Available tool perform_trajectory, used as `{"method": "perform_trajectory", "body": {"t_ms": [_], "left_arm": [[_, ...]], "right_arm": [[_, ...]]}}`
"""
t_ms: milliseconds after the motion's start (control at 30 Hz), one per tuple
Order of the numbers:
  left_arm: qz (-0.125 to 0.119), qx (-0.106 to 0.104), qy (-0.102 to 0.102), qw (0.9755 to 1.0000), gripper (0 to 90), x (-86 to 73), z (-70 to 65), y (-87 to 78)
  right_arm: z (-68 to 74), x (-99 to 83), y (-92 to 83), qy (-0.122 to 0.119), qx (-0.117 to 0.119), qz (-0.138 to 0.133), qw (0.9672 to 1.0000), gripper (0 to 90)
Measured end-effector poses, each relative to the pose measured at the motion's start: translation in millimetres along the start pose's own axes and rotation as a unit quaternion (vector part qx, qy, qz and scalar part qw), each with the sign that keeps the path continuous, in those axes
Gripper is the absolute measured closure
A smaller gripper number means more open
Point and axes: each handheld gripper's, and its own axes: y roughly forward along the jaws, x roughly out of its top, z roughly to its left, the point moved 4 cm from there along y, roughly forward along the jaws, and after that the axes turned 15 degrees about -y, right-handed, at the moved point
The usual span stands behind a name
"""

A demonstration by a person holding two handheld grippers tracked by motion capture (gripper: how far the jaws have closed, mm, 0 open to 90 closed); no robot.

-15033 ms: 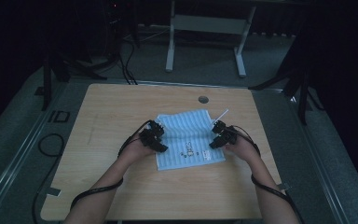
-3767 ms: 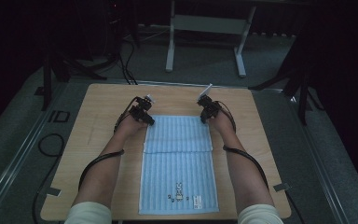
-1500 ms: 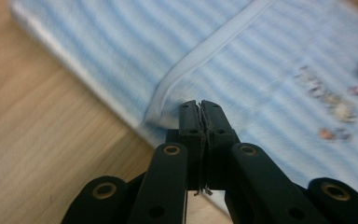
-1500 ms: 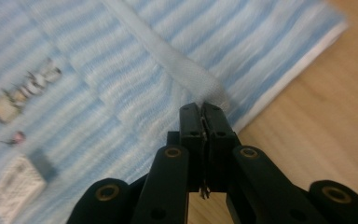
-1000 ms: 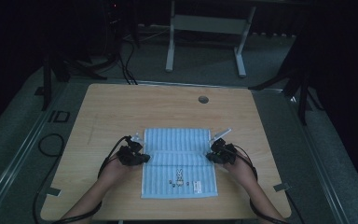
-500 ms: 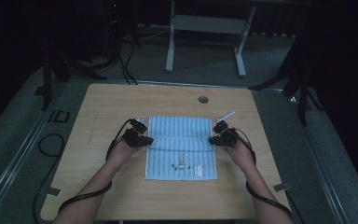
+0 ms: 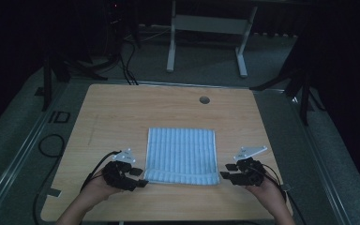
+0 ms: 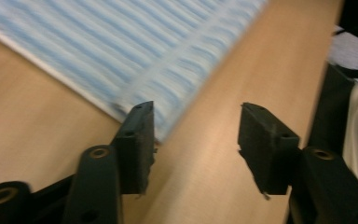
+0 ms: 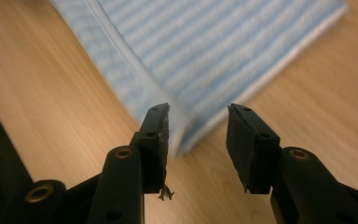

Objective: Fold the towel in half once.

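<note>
Left claw (image 7: 143, 182): jaws apart and just been opening, with nothing between them; in the left gripper view bare wood shows in the gap, and one jaw sits over the near corner of the cloth (image 8: 121, 42) without pinching it.
Right claw (image 7: 223, 175): jaws apart and just been opening, empty; in the right gripper view the cloth's near corner (image 9: 191, 51) lies ahead of the gap, not gripped.
Position of claws: each sits just beside a near corner of the cloth, the left one at the left corner, the right one at the right corner, each held in a hand coming from the near edge.
Cloth (image 7: 182, 154): light blue with fine white stripes, lying flat on the bench (image 7: 122, 108) near its middle and towards the near side; folded, roughly square, with a thicker doubled band along the near edge and a pale hem.
Bench: light wood, with a small round hole (image 7: 204, 100) near its far edge, well apart from the cloth.
</note>
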Motion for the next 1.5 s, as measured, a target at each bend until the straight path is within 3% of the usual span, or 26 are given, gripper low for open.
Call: {"method": "perform_trajectory", "body": {"t_ms": [33, 200, 300, 367, 467, 567, 633, 667, 733, 867, 967, 1067, 1133, 1167, 1200, 1267, 1300, 1333, 1367, 1433, 1500], "left_arm": [[0.003, 0.001, 0.001, 1.0000, 44.5, -0.1, 0.6, 1.9], [0.008, 0.015, -0.017, 0.9997, 44.4, 12.5, 18.0, 16.6], [0.023, 0.011, -0.045, 0.9987, 44.3, 20.4, 30.6, 29.5], [0.036, 0.017, -0.037, 0.9985, 42.3, 22.7, 32.2, 40.1], [0.051, 0.019, -0.039, 0.9978, 41.8, 24.7, 34.0, 52.6], [0.051, 0.029, -0.027, 0.9979, 42.9, 27.2, 33.0, 54.7], [0.044, 0.052, -0.010, 0.9976, 56.1, 27.4, 31.4, 55.1], [0.041, 0.048, -0.011, 0.9979, 62.9, 28.1, 30.7, 54.3], [0.025, 0.044, -0.015, 0.9986, 72.5, 31.4, 29.8, 49.5], [-0.029, 0.056, -0.019, 0.9978, 78.8, 43.8, 29.0, 33.2], [-0.078, 0.073, -0.018, 0.9942, 78.8, 55.3, 27.1, 17.9], [-0.120, 0.056, 0.001, 0.9912, 78.7, 59.0, 17.9, 0.1], [-0.107, 0.032, 0.011, 0.9936, 72.9, 52.1, 10.3, -7.9], [-0.088, 0.014, 0.016, 0.9959, 67.5, 44.1, 5.5, -10.0], [-0.076, 0.008, 0.019, 0.9969, 58.4, 38.6, 2.7, -10.2], [-0.049, -0.005, 0.023, 0.9985, 54.6, 23.4, -1.7, -8.9], [-0.037, -0.001, 0.016, 0.9992, 49.5, 17.3, -1.1, -7.2], [-0.037, -0.001, 0.016, 0.9992, 48.6, 17.3, -1.1, -7.2], [-0.021, 0.002, 0.005, 0.9998, 48.6, 7.7, 3.6, -4.2], [-0.020, -0.015, -0.006, 0.9997, 47.7, 3.0, 7.5, -2.4], [-0.018, -0.007, -0.014, 0.9997, 47.6, 1.9, 12.2, 0.7]], "right_arm": [[0.5, -1.3, 3.5, 0.009, 0.008, -0.002, 0.9999, 58.0], [3.2, 1.4, 23.7, 0.006, 0.026, 0.007, 0.9996, 53.4], [-3.1, -0.3, 36.8, 0.014, 0.027, 0.028, 0.9991, 51.4], [-4.4, -2.1, 44.8, 0.021, 0.045, 0.033, 0.9982, 51.2], [0.4, -2.8, 51.2, 0.004, 0.060, 0.044, 0.9972, 77.5], [2.7, 0.6, 50.4, -0.011, 0.065, 0.045, 0.9968, 81.1], [1.8, 3.8, 47.2, -0.009, 0.065, 0.036, 0.9972, 81.3], [1.0, 5.3, 45.9, -0.012, 0.061, 0.034, 0.9975, 81.3], [-1.2, 8.3, 43.1, -0.014, 0.052, 0.032, 0.9980, 81.3], [-9.8, 15.8, 35.8, -0.014, 0.039, 0.023, 0.9989, 81.4], [-20.6, 27.6, 26.3, -0.015, 0.021, 0.011, 0.9996, 81.5], [-27.7, 41.3, 9.4, -0.017, -0.003, -0.018, 0.9997, 81.5], [-22.8, 44.6, -2.6, -0.023, -0.004, -0.038, 0.9990, 81.1], [-16.2, 43.1, -6.7, -0.024, 0.008, -0.044, 0.9987, 78.3], [-6.0, 38.3, -8.2, -0.026, 0.039, -0.044, 0.9979, 73.9], [5.8, 27.3, -7.0, -0.035, 0.059, -0.035, 0.9970, 67.0], [9.5, 20.6, -5.8, -0.033, 0.062, -0.026, 0.9972, 65.5], [10.7, 14.5, -4.7, -0.028, 0.057, -0.018, 0.9978, 65.5], [9.6, 8.2, -3.6, -0.019, 0.050, -0.013, 0.9985, 65.5], [5.7, 1.6, -1.9, 0.004, 0.054, -0.016, 0.9984, 65.5], [3.7, -1.6, 0.9, 0.013, 0.051, -0.011, 0.9985, 64.2]]}}
